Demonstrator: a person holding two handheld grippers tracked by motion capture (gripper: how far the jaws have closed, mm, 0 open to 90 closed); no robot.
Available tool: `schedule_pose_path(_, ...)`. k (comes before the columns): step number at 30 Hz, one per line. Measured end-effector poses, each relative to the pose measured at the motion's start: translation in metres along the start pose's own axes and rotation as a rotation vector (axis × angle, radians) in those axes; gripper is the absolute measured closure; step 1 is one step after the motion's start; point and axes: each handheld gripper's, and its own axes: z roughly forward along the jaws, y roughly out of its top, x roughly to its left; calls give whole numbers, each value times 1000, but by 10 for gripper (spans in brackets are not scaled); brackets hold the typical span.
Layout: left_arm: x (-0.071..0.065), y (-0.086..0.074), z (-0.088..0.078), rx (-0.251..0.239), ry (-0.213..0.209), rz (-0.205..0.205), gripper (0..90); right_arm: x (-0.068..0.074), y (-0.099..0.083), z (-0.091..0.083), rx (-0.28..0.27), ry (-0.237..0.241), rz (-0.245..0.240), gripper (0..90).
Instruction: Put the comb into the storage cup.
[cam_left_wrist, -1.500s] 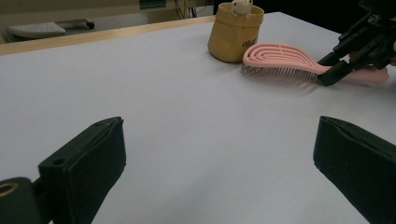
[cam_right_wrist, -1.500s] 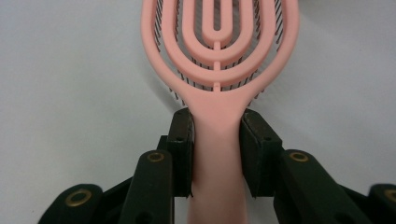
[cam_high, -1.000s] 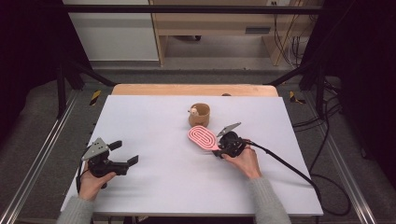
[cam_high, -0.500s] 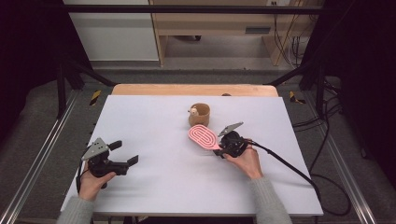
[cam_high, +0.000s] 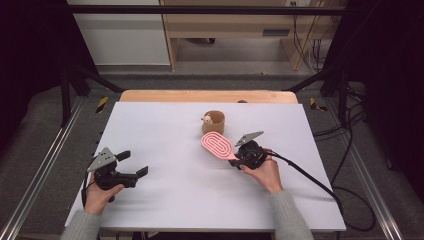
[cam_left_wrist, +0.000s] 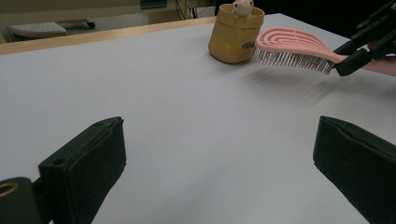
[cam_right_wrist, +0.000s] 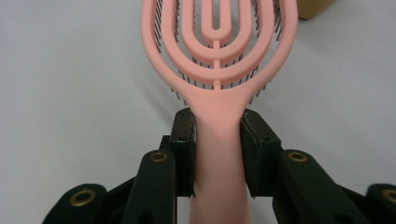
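Note:
A pink hairbrush (cam_high: 216, 145) with a looped open-frame head hangs just above the white table (cam_high: 165, 125), bristles down. My right gripper (cam_high: 235, 161) is shut on its handle (cam_right_wrist: 217, 154), both pads pressing the handle's sides. The brush head (cam_left_wrist: 292, 46) points toward a small tan cup (cam_high: 214, 122) with a little pale figure poking out of its top; head and cup stand close, a small gap between them. My left gripper (cam_high: 134, 165) rests low near the table's front left, open, with nothing between its jaws.
A wooden strip (cam_high: 207, 96) runs along the table's far edge. Black frame bars (cam_high: 65, 80) and cables (cam_high: 310, 175) flank the table. A wide bare stretch of white surface lies between the two grippers.

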Motion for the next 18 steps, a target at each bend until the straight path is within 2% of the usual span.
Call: schedule_pose_path(18,-6,2,2,0,-12,2,25,10,-1,-12,-59,4,-13,691)
